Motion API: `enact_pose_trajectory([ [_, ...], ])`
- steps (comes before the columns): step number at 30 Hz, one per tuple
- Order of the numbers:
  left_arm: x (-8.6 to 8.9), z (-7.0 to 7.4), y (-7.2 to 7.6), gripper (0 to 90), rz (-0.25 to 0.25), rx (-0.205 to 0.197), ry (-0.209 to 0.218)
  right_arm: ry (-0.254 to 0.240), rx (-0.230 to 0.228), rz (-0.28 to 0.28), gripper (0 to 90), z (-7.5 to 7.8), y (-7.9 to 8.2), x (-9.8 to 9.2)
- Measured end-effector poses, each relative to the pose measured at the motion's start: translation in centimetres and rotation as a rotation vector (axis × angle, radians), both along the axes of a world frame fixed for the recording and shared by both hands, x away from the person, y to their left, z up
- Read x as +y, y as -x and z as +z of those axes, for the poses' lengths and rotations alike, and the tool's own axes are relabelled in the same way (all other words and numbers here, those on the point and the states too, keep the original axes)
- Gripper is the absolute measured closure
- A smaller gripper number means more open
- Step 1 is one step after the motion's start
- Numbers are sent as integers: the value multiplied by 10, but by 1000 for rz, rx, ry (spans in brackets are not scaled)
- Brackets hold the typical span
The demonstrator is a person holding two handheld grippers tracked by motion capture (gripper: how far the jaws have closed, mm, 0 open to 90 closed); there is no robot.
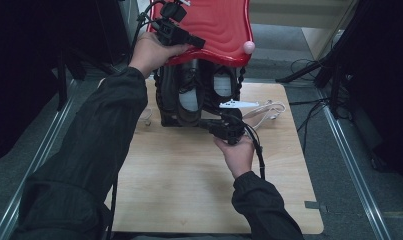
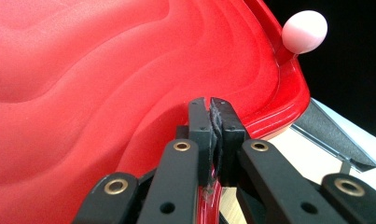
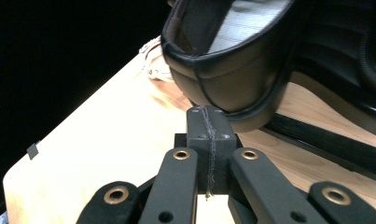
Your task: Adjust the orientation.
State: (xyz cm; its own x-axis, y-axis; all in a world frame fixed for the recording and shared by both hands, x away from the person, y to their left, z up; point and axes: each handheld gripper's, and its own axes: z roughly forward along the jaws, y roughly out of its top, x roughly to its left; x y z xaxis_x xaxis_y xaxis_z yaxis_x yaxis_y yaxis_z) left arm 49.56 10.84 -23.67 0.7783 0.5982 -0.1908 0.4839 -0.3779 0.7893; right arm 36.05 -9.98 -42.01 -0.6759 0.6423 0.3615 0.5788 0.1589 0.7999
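Note:
A red moulded lid point(image 1: 216, 22) rests on a black rack point(image 1: 164, 102) that holds black shoes point(image 1: 189, 100). My left gripper point(image 1: 198, 43) is shut on the lid's near rim; in the left gripper view the jaws point(image 2: 211, 105) pinch the red edge point(image 2: 279, 112). A pink ball point(image 1: 249, 47) sits at the lid's corner point(image 2: 304, 31). My right gripper point(image 1: 209, 125) is low at the rack's base, shut with nothing between its jaws point(image 3: 208, 113). Its tips sit just short of a black shoe's heel point(image 3: 227, 70).
The rack stands on a pale wooden board point(image 1: 189, 175) laid on grey floor. A white object with a cord point(image 1: 244, 106) lies to the rack's right. Metal rails point(image 1: 349, 165) run along both sides, and dark stands and cables point(image 1: 314, 70) are at the right.

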Motion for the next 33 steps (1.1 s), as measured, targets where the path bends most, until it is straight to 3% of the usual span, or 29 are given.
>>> enact_pose_trajectory([
  [9,0,0,1,882,6,-1,3,-17,36,21,900,-1,-12,17],
  [16,-1,-1,1,885,12,-2,4,0,-1,57,900,9,-15,28],
  [33,-2,-2,3,891,27,2,16,19,-12,16,900,22,-56,58],
])
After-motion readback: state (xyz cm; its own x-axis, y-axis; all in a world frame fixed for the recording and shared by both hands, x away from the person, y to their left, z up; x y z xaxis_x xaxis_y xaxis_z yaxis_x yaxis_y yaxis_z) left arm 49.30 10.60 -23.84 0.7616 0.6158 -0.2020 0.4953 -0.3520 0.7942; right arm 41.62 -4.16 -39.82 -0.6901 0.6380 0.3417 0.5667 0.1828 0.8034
